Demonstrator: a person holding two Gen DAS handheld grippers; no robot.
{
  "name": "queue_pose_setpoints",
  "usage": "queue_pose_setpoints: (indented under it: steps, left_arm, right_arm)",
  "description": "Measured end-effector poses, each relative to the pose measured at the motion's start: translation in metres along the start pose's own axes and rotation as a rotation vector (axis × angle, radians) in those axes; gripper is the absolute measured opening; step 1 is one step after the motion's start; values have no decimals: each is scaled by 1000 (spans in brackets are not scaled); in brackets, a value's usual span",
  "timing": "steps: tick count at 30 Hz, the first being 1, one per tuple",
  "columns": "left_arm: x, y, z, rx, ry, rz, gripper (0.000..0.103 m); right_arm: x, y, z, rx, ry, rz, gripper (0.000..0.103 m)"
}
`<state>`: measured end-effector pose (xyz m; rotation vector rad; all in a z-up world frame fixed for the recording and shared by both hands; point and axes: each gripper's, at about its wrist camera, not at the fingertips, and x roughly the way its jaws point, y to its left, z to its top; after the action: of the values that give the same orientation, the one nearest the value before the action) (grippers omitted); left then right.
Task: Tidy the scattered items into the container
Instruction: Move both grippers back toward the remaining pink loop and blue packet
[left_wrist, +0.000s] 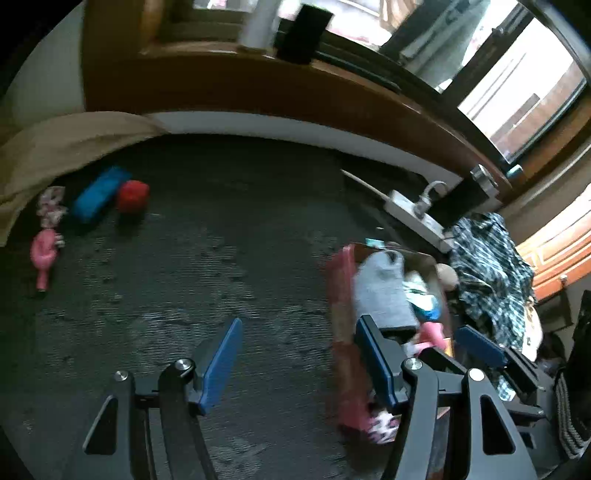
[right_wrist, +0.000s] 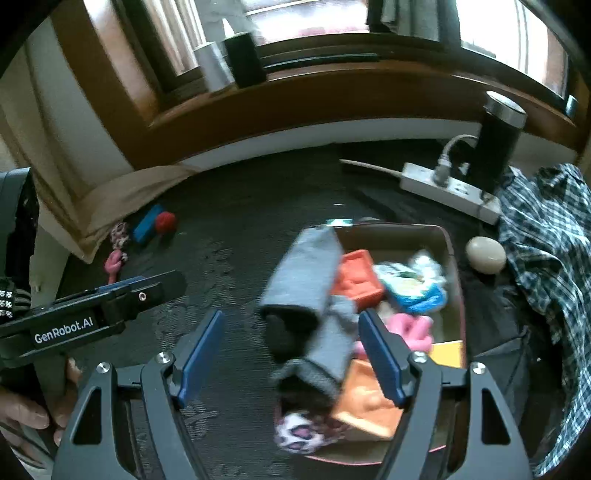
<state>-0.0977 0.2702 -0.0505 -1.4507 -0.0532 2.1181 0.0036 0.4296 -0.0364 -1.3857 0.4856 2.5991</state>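
Dark ribbed carpet (left_wrist: 221, 258) covers the floor below a wooden window sill. At its far left edge, beside a beige cloth, the scattered items lie close together: a pink toy (left_wrist: 42, 254), a patterned fabric piece (left_wrist: 51, 206), a blue block (left_wrist: 99, 194) and a red ball (left_wrist: 132, 195) touching the block. These look light; the block seems stiff and easy to pinch across its narrow sides, while the ball may roll, so I would take it across its middle. The left gripper (left_wrist: 299, 365) stands half wide with nothing between its pads. Further right, the container (right_wrist: 452, 258) already holds several things, and a grey sock (right_wrist: 306, 273), soft and limp, hangs over its left rim. The right gripper (right_wrist: 291, 358) is above this sock, moderately wide, and its pads do not press it.
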Motion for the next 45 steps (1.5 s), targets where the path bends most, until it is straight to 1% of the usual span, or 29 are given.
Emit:
queue_pose_setpoints:
  steps: [6, 13, 16, 21, 24, 30, 36, 41, 45]
  left_arm:
    - [-29, 51, -8, -57, -35, 43, 66]
    - [-61, 130, -15, -161, -67, 90, 66]
    - [-72, 160, -18, -196, -75, 106, 66]
    - [-83, 205, -23, -236, -86, 146, 66]
    - [-85, 226, -25, -263, -82, 145, 66]
    - [-80, 254, -20, -285, -69, 141, 66]
    - [-70, 269, -10, -286, -53, 132, 66]
    - [-57, 277, -1, -289, -33, 123, 66]
    - [-42, 284, 5, -298, -11, 118, 66]
  right_arm:
    - [9, 51, 2, -62, 8, 23, 78]
    - [27, 120, 1, -144, 33, 63, 78]
    - [35, 147, 0, -181, 41, 61, 78]
    - [48, 191, -4, -233, 56, 76, 78]
    - [55, 211, -7, -254, 68, 75, 78]
    - [67, 235, -6, -272, 85, 56, 78]
    - [82, 245, -2, -271, 100, 14, 78]
    - [95, 240, 4, -247, 112, -25, 78]
    - [109, 224, 11, -178, 128, -18, 78]
